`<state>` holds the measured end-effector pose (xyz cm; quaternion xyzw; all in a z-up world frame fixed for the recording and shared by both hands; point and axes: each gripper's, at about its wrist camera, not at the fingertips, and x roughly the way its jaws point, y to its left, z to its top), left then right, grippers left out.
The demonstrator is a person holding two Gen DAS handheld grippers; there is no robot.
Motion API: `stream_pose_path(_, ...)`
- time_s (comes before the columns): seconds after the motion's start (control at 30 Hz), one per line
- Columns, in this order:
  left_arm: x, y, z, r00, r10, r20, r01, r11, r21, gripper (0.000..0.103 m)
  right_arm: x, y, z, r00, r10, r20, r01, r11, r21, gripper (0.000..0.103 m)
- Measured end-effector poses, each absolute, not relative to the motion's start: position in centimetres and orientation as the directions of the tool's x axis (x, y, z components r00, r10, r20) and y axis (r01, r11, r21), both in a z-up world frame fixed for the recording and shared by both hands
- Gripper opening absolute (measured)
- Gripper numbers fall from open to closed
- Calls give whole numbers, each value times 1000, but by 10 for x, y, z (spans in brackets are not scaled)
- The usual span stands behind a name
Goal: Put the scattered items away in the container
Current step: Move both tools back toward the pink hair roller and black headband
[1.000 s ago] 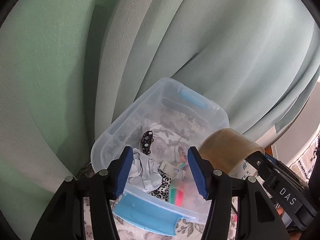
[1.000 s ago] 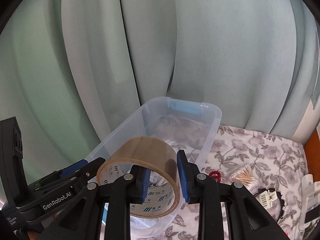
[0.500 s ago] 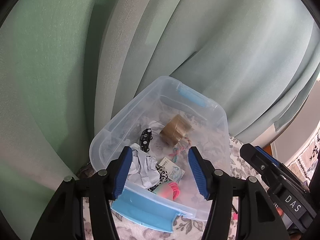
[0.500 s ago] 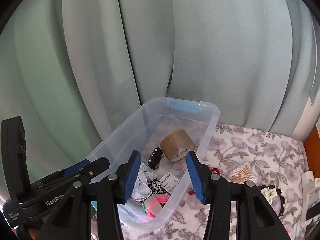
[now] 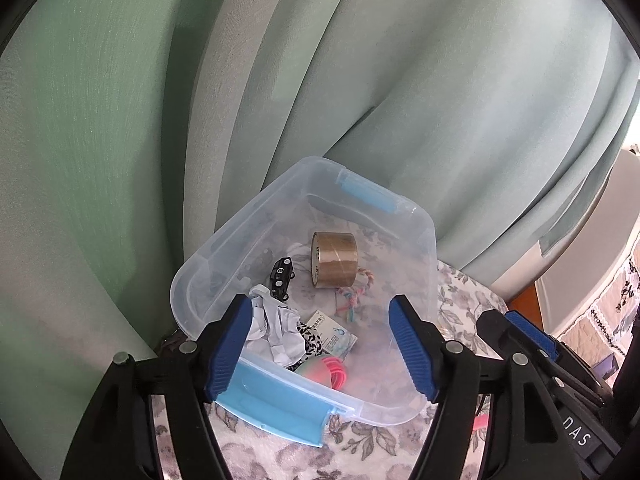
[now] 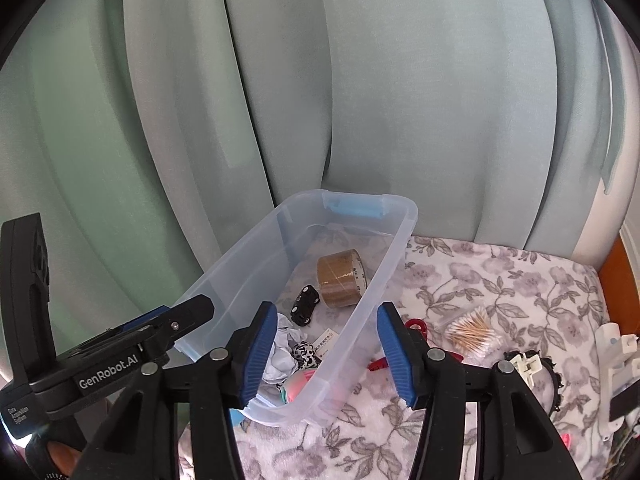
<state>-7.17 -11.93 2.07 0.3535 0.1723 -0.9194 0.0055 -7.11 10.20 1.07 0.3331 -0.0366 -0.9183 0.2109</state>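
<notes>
A clear plastic bin [image 5: 420, 236] [image 6: 390, 268] with blue handles stands on the flowered cloth against the curtain. Inside lie a brown tape roll [image 5: 334, 260] [image 6: 340, 278], a black toy car [image 5: 282, 274] [image 6: 304, 305], crumpled white paper [image 5: 276, 326], a small card and a pink item [image 5: 326, 370]. My left gripper [image 5: 322, 346] hovers over the bin's near end, jaws opening, nothing between them. My right gripper [image 6: 328, 354] hangs above the bin's right wall, jaws also opening and empty. The left gripper's body [image 6: 104, 364] shows at the lower left of the right wrist view.
On the cloth right of the bin lie a bag of cotton swabs [image 6: 474, 330], a red clip [image 6: 414, 326], a black-and-white item [image 6: 528, 362] and a white device [image 6: 616, 364]. A pale green curtain [image 6: 360, 100] hangs close behind. A wooden edge [image 6: 618, 284] bounds the far right.
The right gripper let go of the tape roll, which dropped into the bin and settled on its side. Both grippers opened wider and drew back slightly from the bin.
</notes>
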Motion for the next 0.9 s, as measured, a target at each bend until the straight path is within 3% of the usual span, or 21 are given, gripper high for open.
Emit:
stream_pose_path(0.63, -51, -69, 42, -754, 36, -656, 107, -978, -176, 81, -39, 150, 10, -716, -417, -560, 342, -909, 240, 103)
stream_pose_path(0.9, -42, -30, 49, -767, 64, -638, 27, -991, -132, 81, -27, 186, 6, -752, -386, -535, 295, -922, 250, 103)
